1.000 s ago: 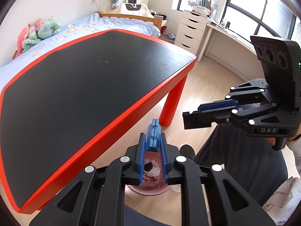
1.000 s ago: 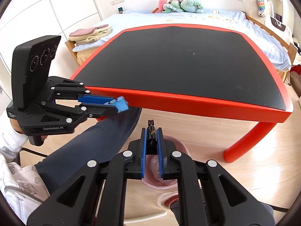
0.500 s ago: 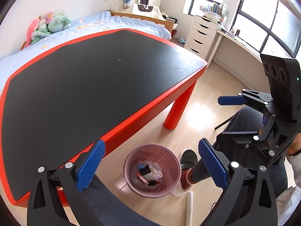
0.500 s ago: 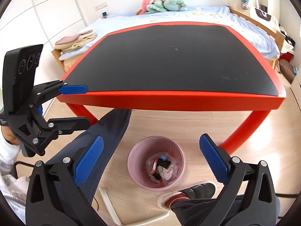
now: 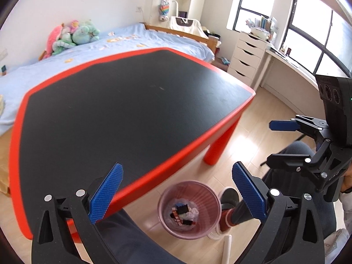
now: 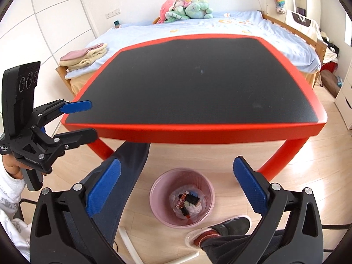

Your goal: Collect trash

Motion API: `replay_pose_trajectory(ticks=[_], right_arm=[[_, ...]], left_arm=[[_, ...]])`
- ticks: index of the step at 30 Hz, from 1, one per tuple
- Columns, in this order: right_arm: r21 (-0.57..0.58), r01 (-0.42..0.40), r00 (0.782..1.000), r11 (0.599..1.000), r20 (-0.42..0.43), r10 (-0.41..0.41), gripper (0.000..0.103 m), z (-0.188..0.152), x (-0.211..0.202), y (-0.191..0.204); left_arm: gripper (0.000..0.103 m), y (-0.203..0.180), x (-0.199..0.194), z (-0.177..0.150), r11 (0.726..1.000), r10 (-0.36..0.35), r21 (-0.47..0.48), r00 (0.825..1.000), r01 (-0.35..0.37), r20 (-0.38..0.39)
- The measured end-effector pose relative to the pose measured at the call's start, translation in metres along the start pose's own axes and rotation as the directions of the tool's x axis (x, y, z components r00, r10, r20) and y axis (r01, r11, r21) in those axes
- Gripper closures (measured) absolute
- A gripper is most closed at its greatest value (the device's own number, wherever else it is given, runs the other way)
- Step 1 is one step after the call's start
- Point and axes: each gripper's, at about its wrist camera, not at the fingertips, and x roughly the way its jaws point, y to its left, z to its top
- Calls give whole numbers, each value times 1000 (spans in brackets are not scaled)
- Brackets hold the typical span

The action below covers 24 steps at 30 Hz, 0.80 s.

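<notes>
1. Both grippers were closed a second ago; now the left gripper (image 5: pixel 177 194) and the right gripper (image 6: pixel 177 188) stand wide open, with nothing between their jaws.
2. The trash (image 6: pixel 189 202) lies inside the pink bin (image 6: pixel 158 198) on the floor, below the near edge of the desk (image 6: pixel 198 132).
3. The desk top shows no trash, so I judge the collecting is finished or nearly so.

No text reads clearly; small white lettering on the left gripper (image 6: pixel 90 117) body is illegible.
</notes>
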Motion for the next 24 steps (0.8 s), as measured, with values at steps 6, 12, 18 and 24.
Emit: replay_pose_trajectory(ticks=[6,12,18,24], right_arm=[[5,35,998,999,47,-35,3,25,-10,-6],[1,80,993,997,90,-80,3,53,-16,-14],[16,85,990,996,115,-86,3,75,-13,-23],[6,83,989,997,119,-83,3,87,-6,-20]], left_arm=[[8,13,-10,15,998,63,-14,997,-63,46],[8,28,-13,32,992,126,-31,990,-125,68],[6,43,-6,46,987,143,-78,988,-139,51],[6,51,-2,48,985,135,-110,990,-130,41]])
